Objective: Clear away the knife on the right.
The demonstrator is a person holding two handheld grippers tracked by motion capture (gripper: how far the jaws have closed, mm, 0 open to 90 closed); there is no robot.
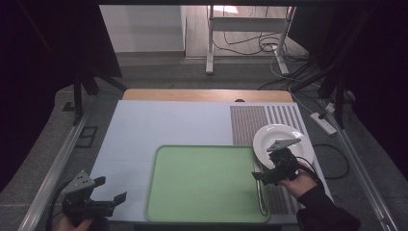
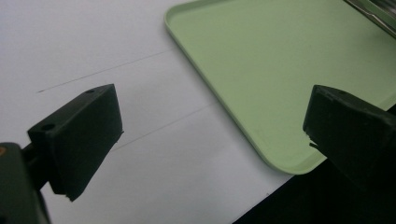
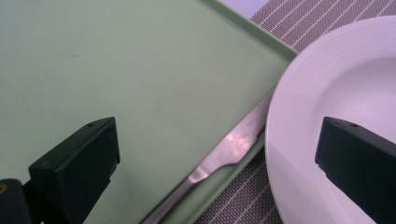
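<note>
A pale green tray (image 1: 202, 183) lies at the front middle of the table, bare inside. Along its right rim rests a steel knife (image 1: 261, 192), blade toward the back. A white plate (image 1: 276, 137) sits just right of the tray on a striped placemat (image 1: 248, 125). My right gripper (image 1: 263, 177) hovers over the tray's right rim beside the plate, open with nothing between its jaws. In the right gripper view the knife (image 3: 233, 147) runs between tray (image 3: 116, 60) and plate (image 3: 327, 93) under the right gripper (image 3: 217, 154). My left gripper (image 1: 111, 188) stands open and empty near the tray's front left corner.
The white table mat (image 1: 159, 125) stretches behind and left of the tray. In the left gripper view the left gripper (image 2: 212, 130) looks over the tray's corner (image 2: 280, 70) and the table's dark front edge (image 2: 280, 205). Cables and a frame stand on the floor behind.
</note>
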